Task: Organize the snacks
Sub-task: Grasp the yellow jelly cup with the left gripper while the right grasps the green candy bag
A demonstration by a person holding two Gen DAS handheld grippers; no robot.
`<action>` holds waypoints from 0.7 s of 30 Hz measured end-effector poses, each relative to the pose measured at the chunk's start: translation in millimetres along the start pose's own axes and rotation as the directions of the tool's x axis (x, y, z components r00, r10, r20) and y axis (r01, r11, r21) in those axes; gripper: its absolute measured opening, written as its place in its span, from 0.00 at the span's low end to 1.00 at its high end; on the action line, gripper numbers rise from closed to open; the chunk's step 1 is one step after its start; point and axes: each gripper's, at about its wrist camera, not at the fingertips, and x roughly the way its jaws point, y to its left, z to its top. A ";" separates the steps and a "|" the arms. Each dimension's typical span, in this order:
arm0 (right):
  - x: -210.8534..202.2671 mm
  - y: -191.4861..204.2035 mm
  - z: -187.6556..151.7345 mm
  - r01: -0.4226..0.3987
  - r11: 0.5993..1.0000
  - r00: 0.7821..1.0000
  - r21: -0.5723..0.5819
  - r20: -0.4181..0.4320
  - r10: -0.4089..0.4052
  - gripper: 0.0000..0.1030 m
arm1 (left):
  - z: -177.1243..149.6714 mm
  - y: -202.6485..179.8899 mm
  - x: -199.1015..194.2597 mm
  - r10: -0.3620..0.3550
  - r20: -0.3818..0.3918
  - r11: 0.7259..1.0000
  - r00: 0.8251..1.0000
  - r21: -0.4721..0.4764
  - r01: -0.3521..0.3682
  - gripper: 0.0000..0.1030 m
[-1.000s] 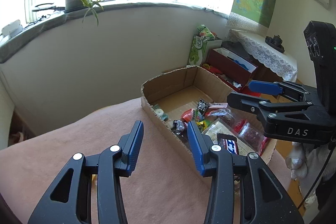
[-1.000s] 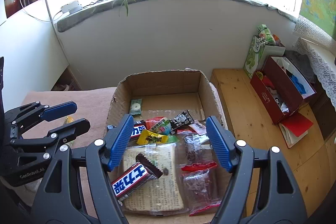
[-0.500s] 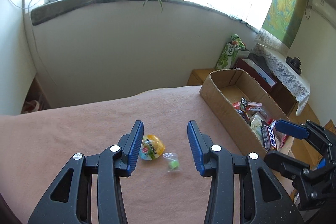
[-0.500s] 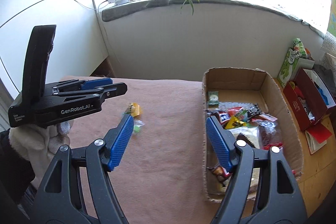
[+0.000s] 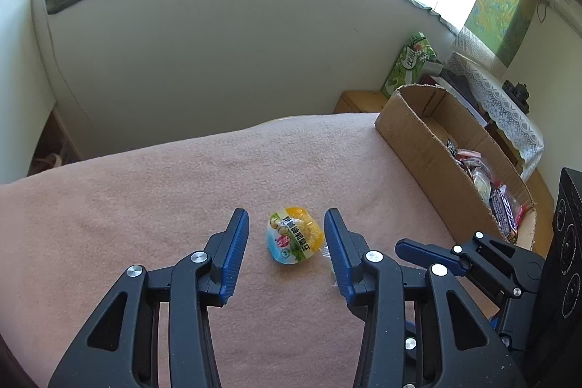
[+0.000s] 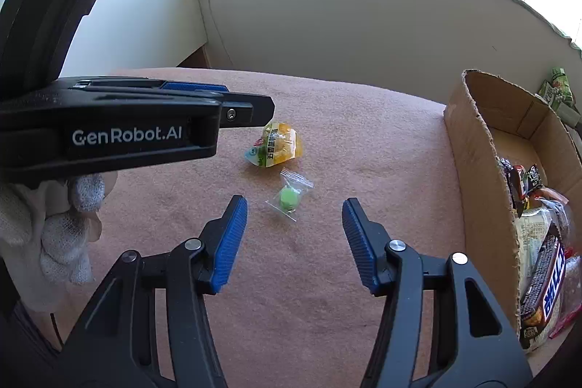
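Both grippers swung from the box to the blanket — left gripper [image 5: 286, 235] apart around the jelly cup [image 5: 295, 234], right gripper [image 6: 294, 224] closing, empty.

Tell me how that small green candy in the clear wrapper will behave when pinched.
The green candy looks small and probably light. Its clear, crinkly wrapper may slip or flex between the jaws. The round sweet inside could shift, so the right gripper, jaws closing, likely needs a centred pinch.

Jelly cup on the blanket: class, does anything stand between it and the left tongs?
Nothing visible does. The jelly cup lies on bare blanket just ahead of the open left tongs, untouched. The green candy lies beside it, off that line.
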 end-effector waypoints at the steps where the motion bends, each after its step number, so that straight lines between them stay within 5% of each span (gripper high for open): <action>1: 3.7 -1.7 0.8 -0.001 1.000 1.000 0.003 -0.004 0.001 0.55 | -0.7 0.5 3.5 0.000 -0.007 1.000 1.000 0.002 0.000 0.40; 19: 37.5 -8.9 9.8 -0.009 1.000 0.999 0.026 -0.045 0.010 0.37 | -6.8 -13.3 34.8 0.011 -0.074 0.998 0.997 0.061 -0.007 0.40; 21: 38.8 -8.8 10.6 -0.009 0.999 0.999 0.034 -0.043 0.010 0.31 | -8.6 -17.1 35.6 0.025 -0.067 0.997 0.997 0.075 -0.020 0.34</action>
